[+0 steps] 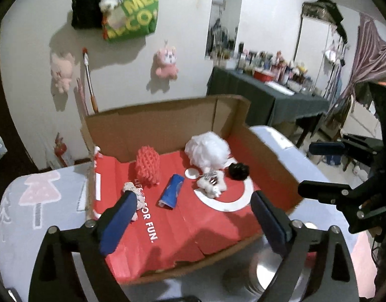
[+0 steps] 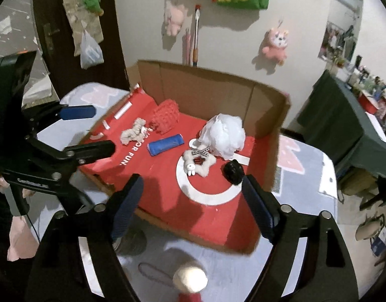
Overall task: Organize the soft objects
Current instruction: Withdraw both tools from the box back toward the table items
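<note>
Both jaws wide and empty, raised over the near edge of the shallow red-lined cardboard tray (image 2: 266, 151). Left gripper (image 1: 193, 216): blue rolled cloth (image 1: 171, 191) just ahead, long axis near-parallel to pointing line. Right gripper (image 2: 193, 209): nearer white star-shaped plush (image 2: 199, 162) and black scrunchie (image 2: 233, 171).

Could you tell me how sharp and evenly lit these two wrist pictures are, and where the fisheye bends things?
Left wrist view: the cardboard box is fairly sharp, the silver round object at the bottom smeared, corners black, walls bowed. Right wrist view: the white mesh pouf is bright and nearly washed out, the round-topped thing below is blurred, and hard shadows fall on the red liner.
</note>
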A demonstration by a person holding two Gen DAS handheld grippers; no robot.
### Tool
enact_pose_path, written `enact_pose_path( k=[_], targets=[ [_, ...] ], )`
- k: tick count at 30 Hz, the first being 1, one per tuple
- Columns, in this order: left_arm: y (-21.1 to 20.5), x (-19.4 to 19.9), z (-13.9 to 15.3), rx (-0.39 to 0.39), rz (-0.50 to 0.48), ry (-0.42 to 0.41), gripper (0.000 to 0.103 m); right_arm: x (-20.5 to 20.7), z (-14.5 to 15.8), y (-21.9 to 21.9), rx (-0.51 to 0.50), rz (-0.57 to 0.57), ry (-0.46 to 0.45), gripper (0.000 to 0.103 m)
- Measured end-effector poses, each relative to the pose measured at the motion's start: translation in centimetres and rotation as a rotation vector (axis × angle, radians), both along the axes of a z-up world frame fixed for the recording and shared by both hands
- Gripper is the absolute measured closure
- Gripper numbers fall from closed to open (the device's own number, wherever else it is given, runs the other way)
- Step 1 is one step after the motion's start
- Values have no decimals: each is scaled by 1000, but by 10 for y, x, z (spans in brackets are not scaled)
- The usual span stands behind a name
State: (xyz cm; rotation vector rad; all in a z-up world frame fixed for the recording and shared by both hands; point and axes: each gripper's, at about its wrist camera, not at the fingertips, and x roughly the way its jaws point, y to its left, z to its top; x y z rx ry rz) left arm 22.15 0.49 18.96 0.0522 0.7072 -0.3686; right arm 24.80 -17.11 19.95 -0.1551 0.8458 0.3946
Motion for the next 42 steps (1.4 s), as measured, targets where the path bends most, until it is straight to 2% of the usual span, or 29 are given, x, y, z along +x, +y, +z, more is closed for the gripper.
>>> enact_pose_path(
  k=[3,7,10,14,20,26,29,34,38,42],
  targets=[
    [2,-29,10,-13,3,-61,3,-24,9,-5,4,-22,-57,18],
    [4,-69,18,-20,18,-137,3,-64,23,-15,16,-50,-146,17],
    [6,-93,21,-48,19,-170,0,-95,29,-21,41,-68,-197,14],
    [8,-132,20,-37,23,-260,0,-132,34,-22,27,-82,-285,13],
    [13,-174,7,-87,44,-297,0,-180,25,-17,29,-104,-364,12],
    [12,-207,-23,-93,83,-313,0,-208,-14,-12,47,-158,-381,11],
    [8,-214,-46,-63,118,-316,0,-213,-37,-10,53,-189,-375,11],
    [10,-217,-81,-76,168,-279,0,-218,-75,-6,65,-221,-353,11],
    [12,-215,-110,-56,195,-228,0,-218,-104,2,80,-216,-315,11],
    [18,-209,-125,-44,213,-179,0,-211,-126,9,90,-198,-265,11]
  ],
)
